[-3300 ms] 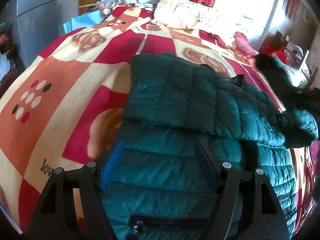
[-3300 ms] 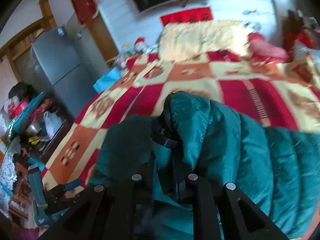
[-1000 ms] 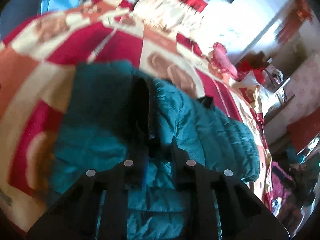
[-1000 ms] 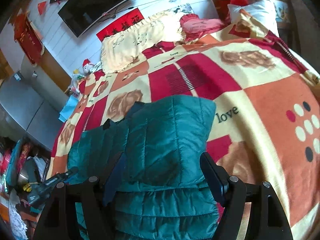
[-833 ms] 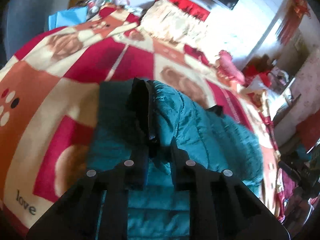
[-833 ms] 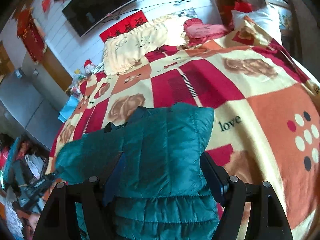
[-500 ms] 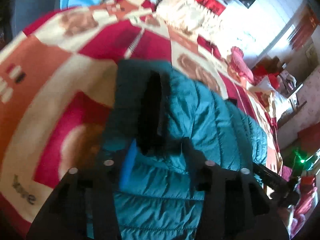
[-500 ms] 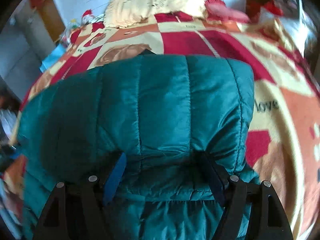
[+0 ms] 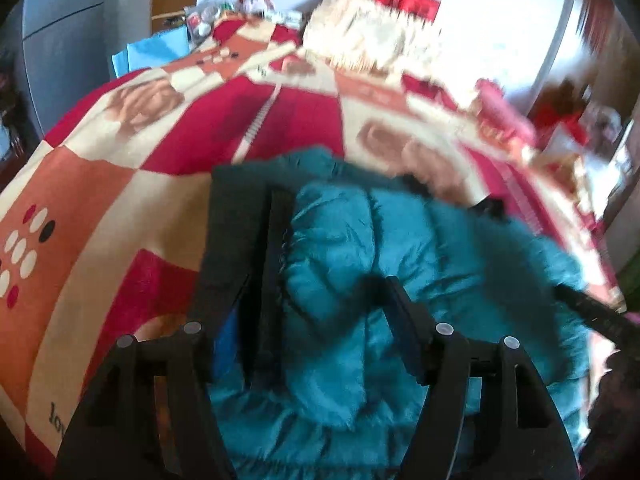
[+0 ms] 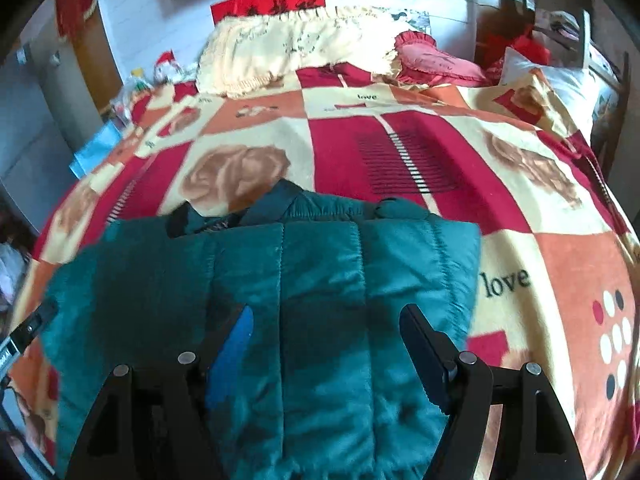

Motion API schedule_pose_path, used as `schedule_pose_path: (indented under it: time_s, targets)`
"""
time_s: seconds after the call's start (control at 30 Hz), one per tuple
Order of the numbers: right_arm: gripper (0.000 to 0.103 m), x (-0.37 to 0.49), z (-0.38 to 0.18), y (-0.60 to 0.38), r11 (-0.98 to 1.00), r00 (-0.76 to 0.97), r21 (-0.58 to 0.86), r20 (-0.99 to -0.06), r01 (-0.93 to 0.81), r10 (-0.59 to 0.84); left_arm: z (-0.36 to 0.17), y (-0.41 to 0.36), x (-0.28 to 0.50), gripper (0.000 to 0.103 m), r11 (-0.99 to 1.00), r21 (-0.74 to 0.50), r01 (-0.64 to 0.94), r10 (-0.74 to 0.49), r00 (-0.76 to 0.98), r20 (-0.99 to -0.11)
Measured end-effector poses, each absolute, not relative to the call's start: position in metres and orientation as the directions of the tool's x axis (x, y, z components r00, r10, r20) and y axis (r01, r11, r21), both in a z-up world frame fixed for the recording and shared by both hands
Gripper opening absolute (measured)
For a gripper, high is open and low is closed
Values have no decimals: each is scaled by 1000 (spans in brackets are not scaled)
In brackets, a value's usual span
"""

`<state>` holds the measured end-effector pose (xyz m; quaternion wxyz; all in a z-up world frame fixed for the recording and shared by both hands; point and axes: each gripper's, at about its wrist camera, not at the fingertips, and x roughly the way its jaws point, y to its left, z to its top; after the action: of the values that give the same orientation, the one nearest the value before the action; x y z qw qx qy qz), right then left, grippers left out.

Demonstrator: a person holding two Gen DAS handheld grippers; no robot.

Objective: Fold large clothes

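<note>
Now the teal puffer jacket (image 10: 320,300) lies on the bed, spread over the red, orange and cream checked blanket (image 10: 420,152), and both claws hang above it, pointing steeply down. Over on the left claw (image 9: 316,312) the jaws are opening: a raised fold of the jacket (image 9: 332,248) and its dark inner edge (image 9: 272,280) stand between the fingers, but the pads are off the cloth, so it is released. That view is blurred, and finer detail of the fold cannot be made out. The right claw (image 10: 324,340) stands wide, its blue-padded finger (image 10: 236,344) and its black finger hanging over a flat quilted panel with nothing pinched between them. From the right wrist view the jacket looks folded over on itself, the quilted top layer ending in a straight edge on the right, just beside the word "love" (image 10: 506,282) printed on the blanket. A dark collar (image 10: 276,200) peeks out at the far edge of the jacket. At the far end of the bed lies a cream fringed pillow cover (image 10: 296,52), with a pink frilled cushion (image 10: 432,60) just to its right. A red banner (image 10: 268,4) hangs on the white wall behind. At the far left edge of that view, the tip of the other tool (image 10: 28,332) pokes in beside the jacket.
</note>
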<state>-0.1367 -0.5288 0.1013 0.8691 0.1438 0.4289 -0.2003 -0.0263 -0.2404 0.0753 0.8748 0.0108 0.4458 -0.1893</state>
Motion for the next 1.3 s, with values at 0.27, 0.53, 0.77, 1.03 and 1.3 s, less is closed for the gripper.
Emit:
schedule_pose_path:
  time_s: [0.27,0.53,0.77,1.03,1.3]
  targets:
    - [77,-110,52,-547,856,478,18,-835,517,-271,49,-247,-17,80,931,-114,348,-299,541,-786]
    - [74,-150,103,-522,892,542,15,-799,452,-261,46,-249,-19,81,926,-111,361,-308,550,-776]
    - [74,-178,71,-509,889,471,-70,-828,453,-306,43,-252,-21,89,924,-102,368,-307,557,-772]
    - [74,-196,72,-515,889,504,-28,-816,457,-285,41,-251,-22,89,924,-108,366,-313,565,-764]
    - [74,-204,54,-544,832,477,35,-832,554,-283,47,-247,-26,89,920,-111,375,-323,568,-757]
